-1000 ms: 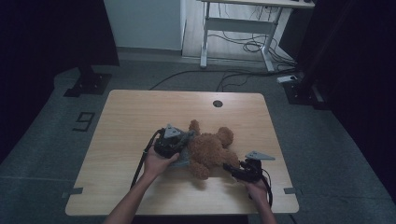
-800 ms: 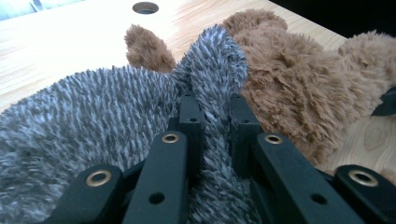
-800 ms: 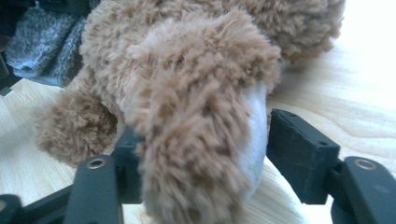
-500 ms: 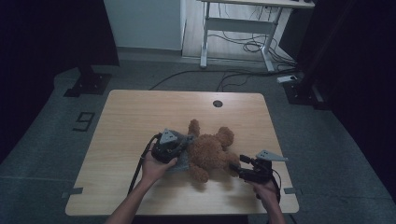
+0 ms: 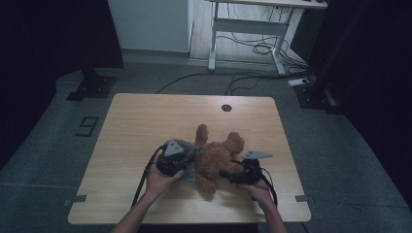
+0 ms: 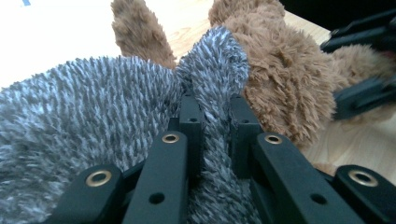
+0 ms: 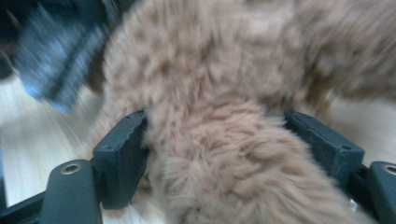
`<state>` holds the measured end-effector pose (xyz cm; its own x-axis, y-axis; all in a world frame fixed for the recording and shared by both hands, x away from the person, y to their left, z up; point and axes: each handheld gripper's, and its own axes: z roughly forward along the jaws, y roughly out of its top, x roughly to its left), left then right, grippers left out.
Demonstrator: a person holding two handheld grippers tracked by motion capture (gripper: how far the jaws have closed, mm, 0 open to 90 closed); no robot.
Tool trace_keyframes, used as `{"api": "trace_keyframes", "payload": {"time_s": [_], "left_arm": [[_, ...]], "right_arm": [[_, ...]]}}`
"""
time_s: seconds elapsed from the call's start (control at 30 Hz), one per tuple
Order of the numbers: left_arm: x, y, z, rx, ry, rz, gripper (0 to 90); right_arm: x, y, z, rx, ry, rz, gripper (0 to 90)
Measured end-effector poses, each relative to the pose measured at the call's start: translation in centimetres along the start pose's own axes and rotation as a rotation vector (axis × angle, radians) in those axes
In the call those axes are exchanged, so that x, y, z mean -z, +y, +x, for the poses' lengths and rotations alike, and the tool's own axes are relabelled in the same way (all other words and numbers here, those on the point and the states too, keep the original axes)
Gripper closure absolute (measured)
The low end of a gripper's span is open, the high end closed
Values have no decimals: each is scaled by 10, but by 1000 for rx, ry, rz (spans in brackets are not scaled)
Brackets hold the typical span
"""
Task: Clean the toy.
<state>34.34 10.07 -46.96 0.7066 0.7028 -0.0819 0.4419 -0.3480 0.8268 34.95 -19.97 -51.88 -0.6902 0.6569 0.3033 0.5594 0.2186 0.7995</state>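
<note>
The brown teddy bear (image 5: 216,158) lies on the table (image 5: 145,121) between both grippers. Since a second ago the right gripper (image 5: 224,173) has moved in and been opening; its released jaws now straddle a furry limb. The left gripper (image 6: 215,116) stays clenched on grey fleece cloth (image 6: 84,102), shown close up in its own view.

The teddy bear (image 5: 217,156) is shaggy brown plush — long, soft pile — and the grey cloth (image 6: 93,121) is a coarser, spiky fleece flecked white. The table (image 5: 145,116) is pale, smooth matt wood, and both grippers' jaws look like matt black plastic with brass-coloured rivets.
</note>
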Motion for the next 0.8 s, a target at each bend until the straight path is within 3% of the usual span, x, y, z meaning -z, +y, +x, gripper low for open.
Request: {"api": "trace_keyframes", "payload": {"time_s": [0.1,0.23,0.33,0.43,0.67,0.8], "left_arm": [[1,-2,-2,-2,-5,-1,788],[-2,-5,-6,-8,-16,11,788],[-11,-6,-10,-17,-37,48,788],[-17,-3,-12,-43,-12,58,789],[-30,12,-1,-23,10,74,790],[-28,26,-8,-29,26,53,790]], "right_arm": [[-6,-8,0,-7,-6,47,310],[-7,-14,-1,-13,9,57,454],[-9,-17,-4,-24,20,54,519],[-9,-18,-6,-22,20,49,550],[-16,-14,-14,-9,-39,4,584],[-17,-13,-14,5,-53,3,588]]}}
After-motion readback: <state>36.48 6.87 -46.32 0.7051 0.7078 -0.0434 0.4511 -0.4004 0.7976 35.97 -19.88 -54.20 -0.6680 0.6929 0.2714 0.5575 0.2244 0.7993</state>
